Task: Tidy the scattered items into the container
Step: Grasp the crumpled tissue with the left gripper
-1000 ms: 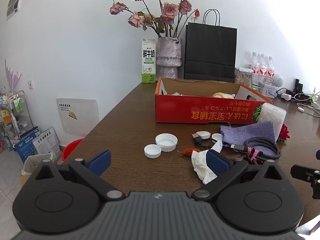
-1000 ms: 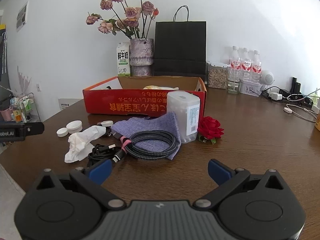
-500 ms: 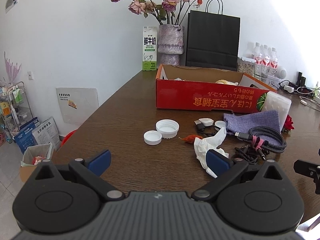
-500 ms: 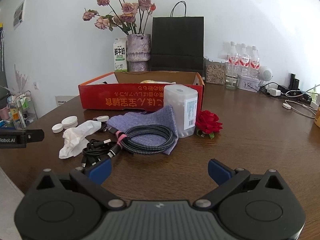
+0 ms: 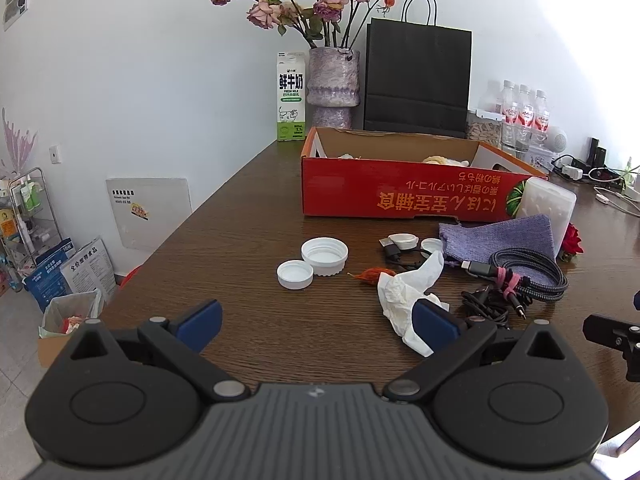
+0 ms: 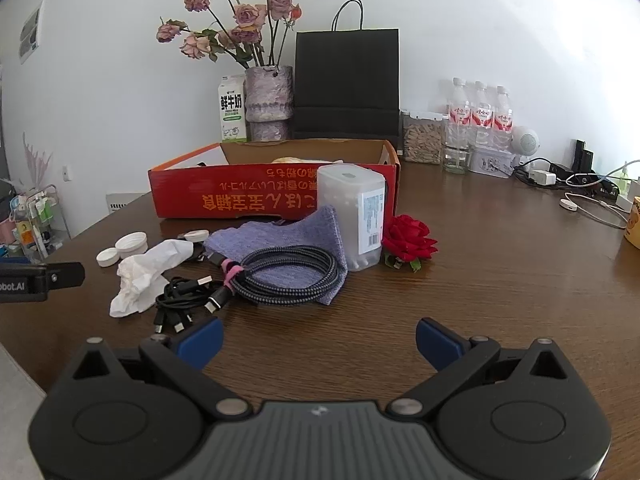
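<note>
A red cardboard box [image 5: 400, 200] [image 6: 240, 200] stands open on the brown table. In front of it lie two white lids [image 5: 324, 255] [image 6: 130, 243], a crumpled white tissue [image 5: 404, 294] [image 6: 146, 272], a purple cloth [image 5: 500, 236] [image 6: 280, 236] with a coiled braided cable [image 5: 528, 272] [image 6: 288, 276], a black cable bundle [image 6: 180, 302], a clear swab box [image 6: 356, 220] and a red rose [image 6: 408, 238]. My left gripper [image 5: 316, 320] is open and empty, short of the lids and tissue. My right gripper [image 6: 318, 340] is open and empty, short of the cable.
A milk carton [image 5: 291, 96], a vase of dried roses [image 5: 334, 80], a black paper bag [image 5: 418, 76] and water bottles [image 6: 480, 116] stand along the back wall. Chargers and wires [image 6: 576, 184] lie at the far right. The table's left edge drops to floor clutter [image 5: 60, 272].
Both grippers have drawn back and risen slightly, so the items sit a little farther off. Both stay open. Nothing on the table has moved.
</note>
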